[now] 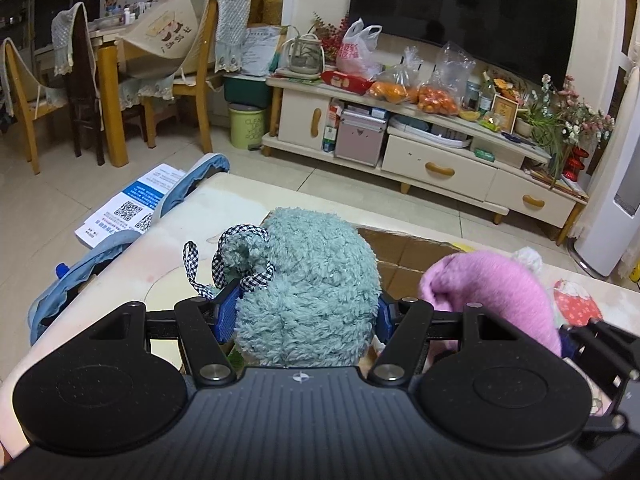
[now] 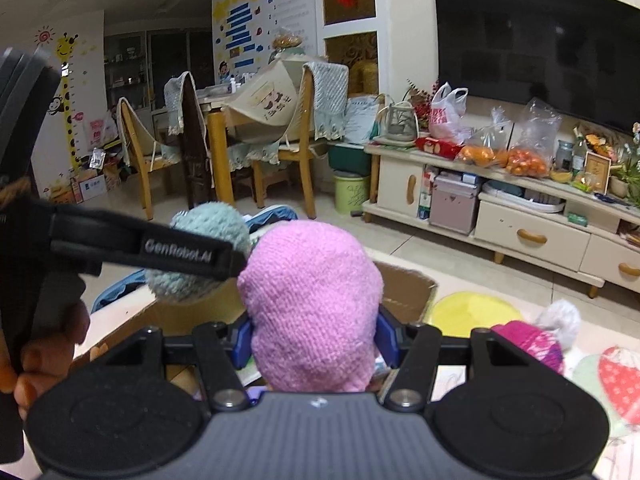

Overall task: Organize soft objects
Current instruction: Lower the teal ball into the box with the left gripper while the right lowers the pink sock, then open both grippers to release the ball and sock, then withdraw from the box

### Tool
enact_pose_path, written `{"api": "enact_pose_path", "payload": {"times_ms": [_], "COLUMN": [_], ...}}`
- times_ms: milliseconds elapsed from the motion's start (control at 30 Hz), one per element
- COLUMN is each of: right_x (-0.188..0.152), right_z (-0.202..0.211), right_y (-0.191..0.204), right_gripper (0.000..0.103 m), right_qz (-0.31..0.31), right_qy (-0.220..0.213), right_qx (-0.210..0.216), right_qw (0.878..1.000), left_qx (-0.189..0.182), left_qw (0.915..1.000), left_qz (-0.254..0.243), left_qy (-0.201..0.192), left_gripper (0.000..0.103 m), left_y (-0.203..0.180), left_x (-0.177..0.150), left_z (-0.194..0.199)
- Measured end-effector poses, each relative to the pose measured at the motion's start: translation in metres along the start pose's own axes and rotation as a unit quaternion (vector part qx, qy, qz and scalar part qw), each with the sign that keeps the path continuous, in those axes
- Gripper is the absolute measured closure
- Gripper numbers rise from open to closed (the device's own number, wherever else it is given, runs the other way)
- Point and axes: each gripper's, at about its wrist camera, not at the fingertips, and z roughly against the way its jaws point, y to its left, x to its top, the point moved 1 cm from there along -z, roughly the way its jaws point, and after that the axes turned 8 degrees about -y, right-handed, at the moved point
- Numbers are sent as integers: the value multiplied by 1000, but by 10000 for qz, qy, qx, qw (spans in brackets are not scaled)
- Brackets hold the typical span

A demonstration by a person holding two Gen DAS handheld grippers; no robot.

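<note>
Pink hat (image 2: 316,312) is clamped in my right tongs (image 2: 316,340), teal hat (image 1: 308,292) in my left tongs (image 1: 306,320); box (image 2: 408,292) lies directly ahead, nearer the right.

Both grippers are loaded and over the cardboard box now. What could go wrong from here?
The checkered ribbon trailing off the teal fleece hat lies against the left gripper and may snag on release. The right gripper holds the pink knit hat close beside it, so the two could collide over the cardboard box.
</note>
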Motion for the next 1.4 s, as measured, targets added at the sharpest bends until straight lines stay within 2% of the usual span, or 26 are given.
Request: {"api": "enact_pose_path", "payload": {"times_ms": [333, 433, 467, 533, 733, 967, 1400], "right_x": [-16, -21, -22, -23, -22, -20, -32], "right_z": [-15, -18, -17, -11, 11, 35, 50], "right_y": [8, 9, 10, 13, 15, 2, -25], "right_gripper": [43, 37, 32, 25, 22, 18, 17], "right_qz": [8, 9, -5, 24, 107, -65, -376], "right_qy": [293, 385, 383, 298, 91, -176, -202], "right_qx": [144, 139, 166, 172, 80, -151, -549], "right_qw": [9995, 9992, 9991, 9994, 9999, 9997, 9976], "left_qx": [85, 95, 115, 132, 90, 7, -182], "left_qw": [9998, 9995, 9995, 9995, 9993, 9986, 9956], "left_qz": [-117, -165, -184, -223, -337, -514, -906], "left_qy": [169, 235, 235, 194, 149, 127, 156], "left_gripper": [24, 22, 14, 6, 2, 0, 0], "left_y": [-4, -4, -3, -3, -4, -7, -16], "left_x": [-3, -4, -4, -2, -3, -5, -9], "left_z": [-5, -6, -6, -4, 0, -1, -9]}}
